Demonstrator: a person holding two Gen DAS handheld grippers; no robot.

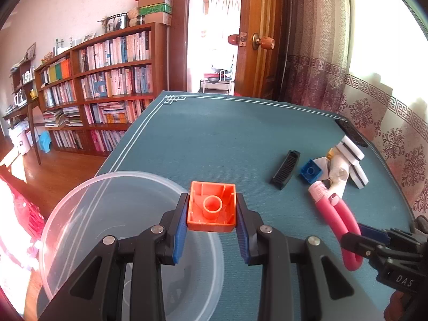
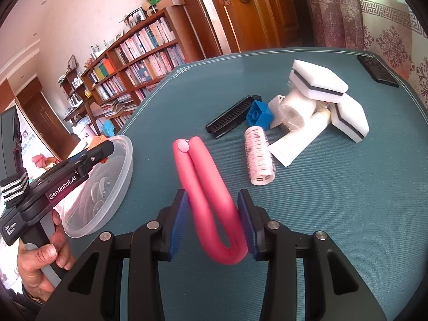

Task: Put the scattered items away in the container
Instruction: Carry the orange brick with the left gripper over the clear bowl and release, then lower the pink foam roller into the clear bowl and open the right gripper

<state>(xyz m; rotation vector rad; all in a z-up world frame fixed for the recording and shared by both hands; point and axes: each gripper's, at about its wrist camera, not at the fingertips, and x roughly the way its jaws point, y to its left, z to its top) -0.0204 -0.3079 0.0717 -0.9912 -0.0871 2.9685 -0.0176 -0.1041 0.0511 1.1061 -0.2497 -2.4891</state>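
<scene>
**A:** How far along is the tidying?

**B:** Early, I'd judge. The left gripper (image 1: 211,218) is pinching a square orange plastic building brick (image 1: 212,206), hollow side towards the camera, at the far rim of the round clear plastic container (image 1: 80,200) on the teal worktop (image 1: 227,139). It hasn't been dropped in.

**A:** Is the container empty?

**B:** Hard to say; the right wrist view shows pale shapes in it, but those may be reflections.

**A:** And the right gripper (image 2: 212,220)?

**B:** Pressed onto the bend of a folded pink foam hair roller (image 2: 206,187), well apart from the container.

**A:** What's left?

**B:** The heap at the far side: a blue plastic brick (image 2: 259,114), a black ribbed comb-like clip (image 2: 230,117), a pale bristled cylindrical hair curler (image 2: 259,155), two white sponges with dark middle layers (image 2: 318,83), and white wrapped items.
</scene>
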